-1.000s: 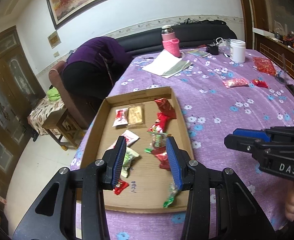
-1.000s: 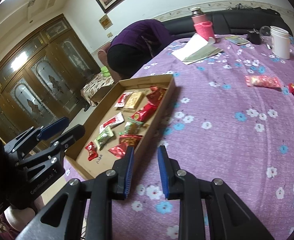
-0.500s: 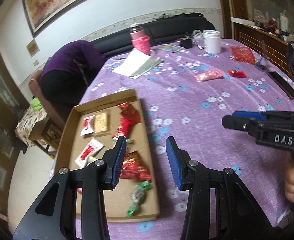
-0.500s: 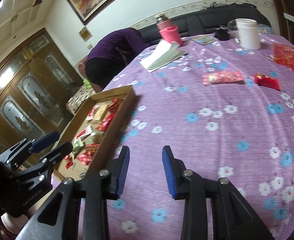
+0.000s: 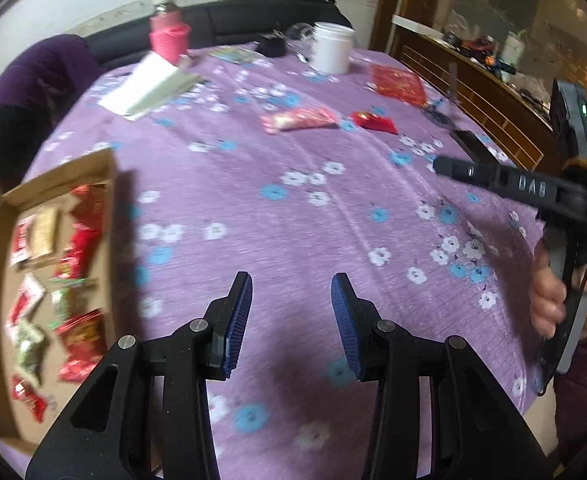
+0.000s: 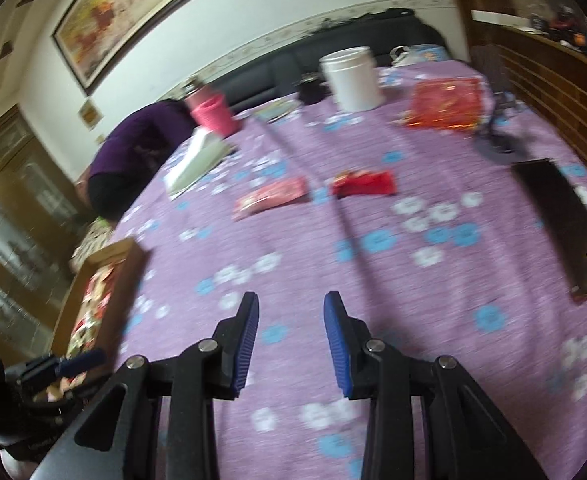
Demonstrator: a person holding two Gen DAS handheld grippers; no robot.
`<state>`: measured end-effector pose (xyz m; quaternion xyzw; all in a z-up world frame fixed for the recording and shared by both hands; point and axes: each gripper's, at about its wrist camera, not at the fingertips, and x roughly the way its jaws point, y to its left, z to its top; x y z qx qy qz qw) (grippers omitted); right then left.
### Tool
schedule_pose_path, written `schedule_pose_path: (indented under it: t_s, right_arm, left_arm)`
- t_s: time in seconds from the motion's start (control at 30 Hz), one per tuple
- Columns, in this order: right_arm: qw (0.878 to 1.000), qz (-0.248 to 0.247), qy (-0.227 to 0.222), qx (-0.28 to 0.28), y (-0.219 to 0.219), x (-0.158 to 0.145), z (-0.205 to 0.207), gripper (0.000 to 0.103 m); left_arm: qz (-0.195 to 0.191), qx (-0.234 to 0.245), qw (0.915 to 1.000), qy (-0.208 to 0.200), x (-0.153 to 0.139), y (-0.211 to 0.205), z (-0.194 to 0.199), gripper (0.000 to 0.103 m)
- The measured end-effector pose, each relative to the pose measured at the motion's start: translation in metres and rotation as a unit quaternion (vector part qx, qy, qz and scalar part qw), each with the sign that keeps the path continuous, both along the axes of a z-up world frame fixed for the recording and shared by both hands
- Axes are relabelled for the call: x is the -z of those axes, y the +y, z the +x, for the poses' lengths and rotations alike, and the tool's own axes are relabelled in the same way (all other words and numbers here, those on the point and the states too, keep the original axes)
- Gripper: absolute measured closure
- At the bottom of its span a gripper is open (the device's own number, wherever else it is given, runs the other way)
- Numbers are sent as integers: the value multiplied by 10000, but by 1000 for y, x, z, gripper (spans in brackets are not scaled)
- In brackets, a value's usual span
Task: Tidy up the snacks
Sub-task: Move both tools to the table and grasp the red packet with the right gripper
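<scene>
**Visitor:** Snacks — where are they sitting, and how far along is the tidying?

**Onlooker:** Most are lying in a shallow cardboard tray (image 5: 109, 184) at the table's left edge. I am counting roughly 10 wrapped packets (image 5: 79, 240) in there, red, green and white, though motion blur is making an exact count impossible. That part is looking done.

**Visitor:** And what is remaining?

**Onlooker:** At least 2 loose ones are waiting out on the purple flowered tablecloth (image 5: 293, 240), well apart from the tray: a long pink packet (image 6: 271, 198) and, just beside it, a small red packet (image 6: 363, 183). Farther back, a larger red foil bag (image 6: 445, 104) is lying near a white jar (image 6: 351, 78). Whether that bag belongs with the snacks, I cannot tell.

**Visitor:** What are the grippers doing?

**Onlooker:** The left gripper (image 5: 291, 312) is hanging over bare cloth, jaws spread, gripping nothing. The right gripper (image 6: 291, 336) is likewise spread and empty, pointing toward the 2 loose packets but not touching them. A dark phone (image 6: 561, 224) is lying to its right.

**Visitor:** So, your judgement?

**Onlooker:** I am judging it mostly finished, with 2 or 3 packets still needing collecting.
</scene>
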<state>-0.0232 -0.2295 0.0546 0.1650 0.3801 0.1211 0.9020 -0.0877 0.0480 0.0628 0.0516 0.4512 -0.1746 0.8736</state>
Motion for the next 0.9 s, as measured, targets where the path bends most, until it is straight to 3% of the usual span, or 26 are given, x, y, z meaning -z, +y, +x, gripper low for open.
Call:
schedule_pose_path:
  t_s: [0.3, 0.47, 0.53, 0.67, 0.83, 0.9]
  right_arm:
    - [9992, -151, 136, 340, -24, 3, 48, 66]
    - [9982, -529, 102, 271, -24, 3, 97, 66]
    - [9988, -389, 204, 229, -28, 5, 121, 66]
    - [9987, -15, 487, 164, -34, 16, 168, 66]
    - [9962, -70, 865, -111, -31, 33, 197, 66]
    - [9948, -30, 955, -345, -27, 38, 196, 66]
  left_arm:
    - [120, 209, 9992, 330, 35, -27, 20, 62]
    - [153, 186, 9989, 413, 45, -27, 23, 62]
    - [162, 192, 9990, 363, 45, -28, 22, 60]
    - [34, 282, 9989, 372, 47, -30, 18, 40]
    - [222, 643, 9970, 355, 55, -47, 7, 3]
    - [476, 769, 9951, 396, 59, -56, 4, 0]
